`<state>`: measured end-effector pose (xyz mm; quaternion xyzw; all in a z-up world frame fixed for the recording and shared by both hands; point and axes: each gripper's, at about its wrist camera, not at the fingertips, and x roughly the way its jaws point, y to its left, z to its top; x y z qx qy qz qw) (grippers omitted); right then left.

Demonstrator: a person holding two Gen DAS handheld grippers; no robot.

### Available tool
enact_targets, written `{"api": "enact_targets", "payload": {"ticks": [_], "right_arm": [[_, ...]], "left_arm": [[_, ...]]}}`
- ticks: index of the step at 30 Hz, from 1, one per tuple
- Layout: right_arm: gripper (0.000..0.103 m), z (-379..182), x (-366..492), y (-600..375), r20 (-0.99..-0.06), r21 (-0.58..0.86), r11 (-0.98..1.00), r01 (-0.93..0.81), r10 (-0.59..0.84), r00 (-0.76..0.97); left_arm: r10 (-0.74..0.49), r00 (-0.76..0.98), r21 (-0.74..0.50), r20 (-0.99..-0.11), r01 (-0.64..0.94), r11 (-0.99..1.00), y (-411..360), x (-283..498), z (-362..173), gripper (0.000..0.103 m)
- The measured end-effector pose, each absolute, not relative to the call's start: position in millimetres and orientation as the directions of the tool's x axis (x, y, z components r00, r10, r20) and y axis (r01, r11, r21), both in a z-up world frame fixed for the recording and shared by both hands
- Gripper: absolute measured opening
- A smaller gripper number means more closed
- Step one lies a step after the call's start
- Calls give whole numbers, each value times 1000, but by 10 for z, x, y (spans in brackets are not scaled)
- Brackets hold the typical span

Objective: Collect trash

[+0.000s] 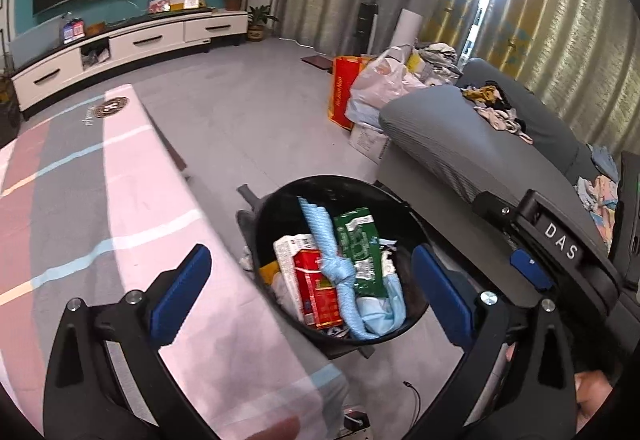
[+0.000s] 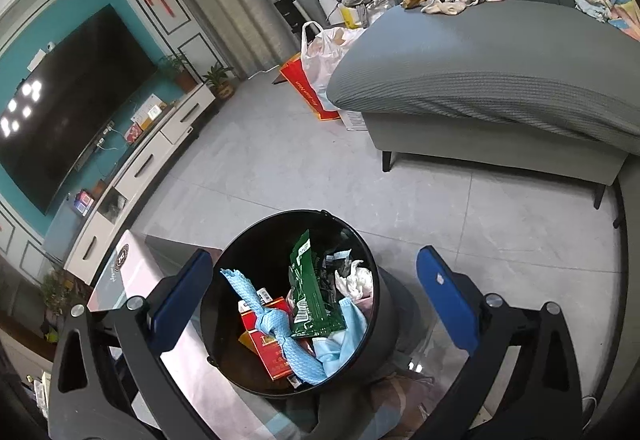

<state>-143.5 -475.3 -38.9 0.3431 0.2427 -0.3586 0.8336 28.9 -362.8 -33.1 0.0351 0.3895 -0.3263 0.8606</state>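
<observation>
On the grey tiled floor (image 2: 280,167), a black bin (image 2: 372,324) beside the table (image 1: 80,199).

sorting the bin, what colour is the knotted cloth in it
Light blue; the cloth shows best in the right wrist view, lying in the bin.

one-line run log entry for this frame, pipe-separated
left gripper: open, empty | right gripper: open, empty | black bin: blue knotted cloth, green packet, red box inside | both grippers above the bin

Bright window glare, fisheye-warped edges
</observation>
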Motion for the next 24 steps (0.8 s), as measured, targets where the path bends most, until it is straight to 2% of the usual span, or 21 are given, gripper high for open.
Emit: {"api": "enact_targets", "payload": {"ticks": [24], "right_arm": [[100,-354,-1373,-4693,-670,351,510,786,-450,591]], "left_arm": [[-533,487,-217,-692,564,797,-3412,284,-309,100]]}}
